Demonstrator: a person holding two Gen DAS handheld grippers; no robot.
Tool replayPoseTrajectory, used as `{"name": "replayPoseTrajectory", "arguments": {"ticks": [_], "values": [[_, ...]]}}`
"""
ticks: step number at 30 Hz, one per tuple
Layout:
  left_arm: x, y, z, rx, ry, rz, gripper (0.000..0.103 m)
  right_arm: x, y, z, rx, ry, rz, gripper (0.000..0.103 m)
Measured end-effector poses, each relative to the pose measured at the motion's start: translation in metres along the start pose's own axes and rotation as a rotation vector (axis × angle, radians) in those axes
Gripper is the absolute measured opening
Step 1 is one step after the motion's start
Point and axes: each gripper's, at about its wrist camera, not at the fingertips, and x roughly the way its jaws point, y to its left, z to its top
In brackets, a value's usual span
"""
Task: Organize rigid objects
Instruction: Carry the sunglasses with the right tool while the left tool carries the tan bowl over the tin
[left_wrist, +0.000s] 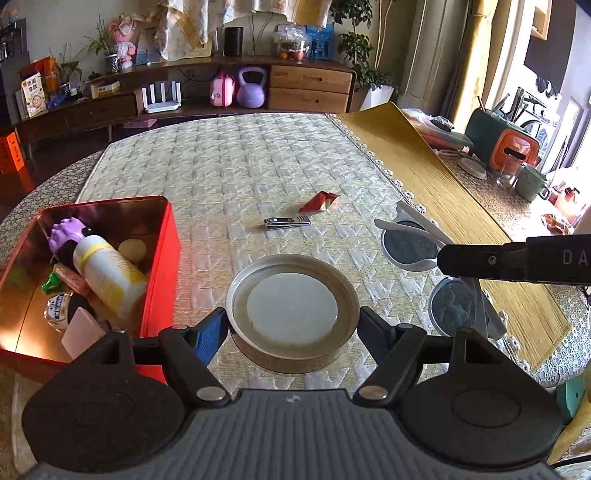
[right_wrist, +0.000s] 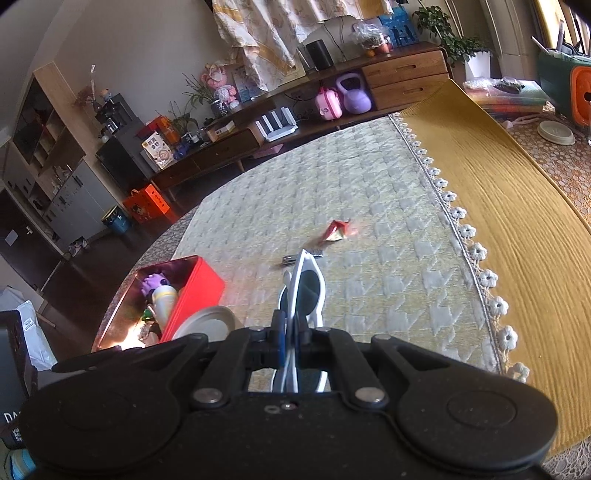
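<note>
The left gripper (left_wrist: 291, 334) stands spread wide, its blue-padded fingers (left_wrist: 208, 334) on either side of a round metal lid (left_wrist: 292, 306) that lies upside down on the quilted cloth (left_wrist: 236, 166) of the counter. Left of it, a red tin (left_wrist: 160, 273) holds a white bottle (left_wrist: 107, 275) and small items. Farther back lie nail clippers (left_wrist: 287, 222) and a red wrapper (left_wrist: 318, 201). At right, the right gripper (left_wrist: 448, 260) pinches white sunglasses (left_wrist: 408, 243) beside a yellow mat (left_wrist: 436, 177).
</note>
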Motion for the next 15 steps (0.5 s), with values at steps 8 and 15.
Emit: {"name": "replayPoseTrajectory", "arguments": {"ticks": [8,15], "values": [[-0.031,0.028,-0.005,-0.061,-0.029,0.028,0.076,-0.003,0.045,-0.004,-0.041,-0.028,0.057,0.004],[-0.05,0.065,-0.011,-0.106,-0.045,0.056,0.076,0.007,0.076,-0.007,-0.079,-0.025,0.092,0.004]]}}
